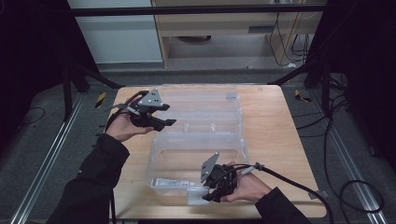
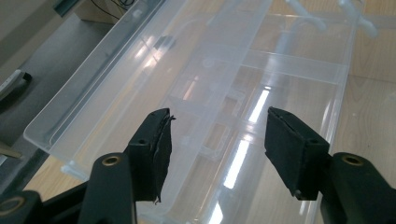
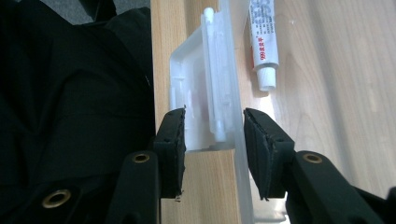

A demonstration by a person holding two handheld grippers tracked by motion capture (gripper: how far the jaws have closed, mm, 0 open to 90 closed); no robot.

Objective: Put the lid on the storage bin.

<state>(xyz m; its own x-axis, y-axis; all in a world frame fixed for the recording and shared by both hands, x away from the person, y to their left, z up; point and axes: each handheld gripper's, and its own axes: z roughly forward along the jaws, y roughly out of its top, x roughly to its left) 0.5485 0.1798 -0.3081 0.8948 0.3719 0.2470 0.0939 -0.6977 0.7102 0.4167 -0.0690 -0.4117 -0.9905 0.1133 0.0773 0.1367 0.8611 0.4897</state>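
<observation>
Lying open across the middle of the bench (image 1: 280, 116): clear plastic box (image 1: 201, 126). Hanging wide open over its far left side: left claw (image 1: 169, 115). Sitting half open around the box latch (image 3: 212, 93) at the near edge: right claw (image 1: 208, 196), beside a white tube (image 1: 172, 183).

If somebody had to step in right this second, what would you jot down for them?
Left gripper: open, over the far half of the clear plastic box, holding nothing.
Right gripper: jaws either side of the box's front latch, at the table's near edge; I cannot tell whether they press on it.
A small white tube lies inside the box near the latch.
Done: box lies open, tube inside.
Left, probably: work the latch and shut the box.
</observation>
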